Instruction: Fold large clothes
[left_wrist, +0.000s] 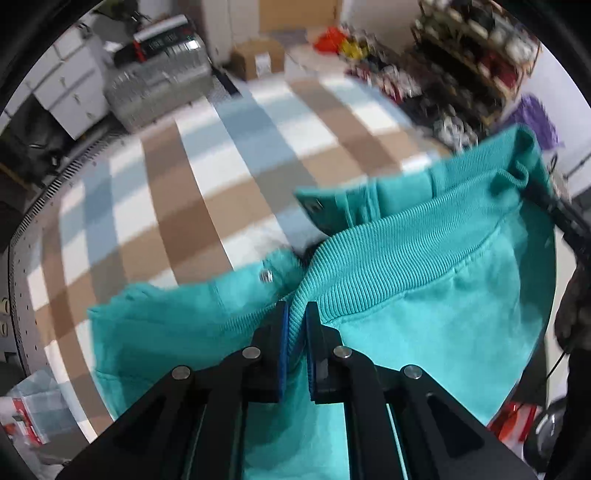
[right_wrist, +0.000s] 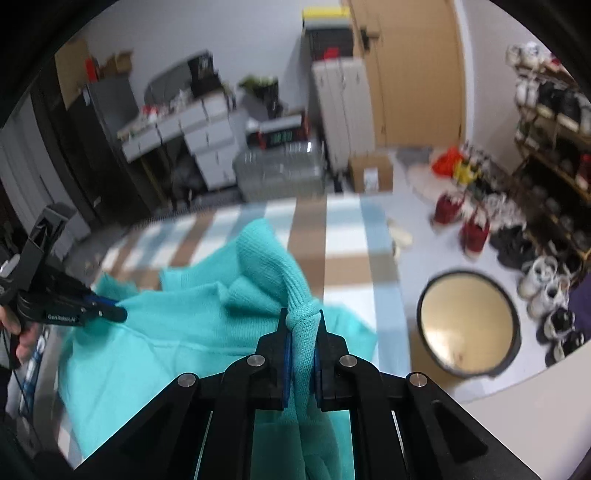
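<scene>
Presently clamping on a teal sweatshirt (left_wrist: 424, 295): left gripper (left_wrist: 295, 314), jaws nearly together, pinching the ribbed hem band (left_wrist: 369, 254) at its near end, blue pads pressing the fabric from both sides. Pointing steeply downward over the garment.

Also clamping on the same teal sweatshirt (right_wrist: 155, 354): right gripper (right_wrist: 302, 317), jaws narrow, squeezing a bunched ribbed fold (right_wrist: 273, 269) rising in a peak just beyond the fingertips.

Lying across a checked cloth (left_wrist: 192, 192) of tan, white and pale blue squares: the sweatshirt, crumpled, occupying the near and right part of the surface in the left wrist view, ribbed band running from near centre toward far right. Showing near the band's near end: a small metal eyelet (left_wrist: 266, 276).

Appearing at far left in the right wrist view: the other gripper (right_wrist: 110, 310), black with blue pads, biting the garment's left edge, gripped by a person's hand (right_wrist: 22, 338).

Standing beyond the cloth: a clear plastic storage box (right_wrist: 280, 170), a cardboard box (right_wrist: 370, 172), grey drawer units (right_wrist: 207, 144), a wooden door (right_wrist: 417, 74).

Resting on the floor at right: a round mirror (right_wrist: 467, 325) in a dark frame, pairs of shoes (right_wrist: 550, 291), two red bags (right_wrist: 461, 218), a shoe rack (right_wrist: 554, 118) against the far right wall.
</scene>
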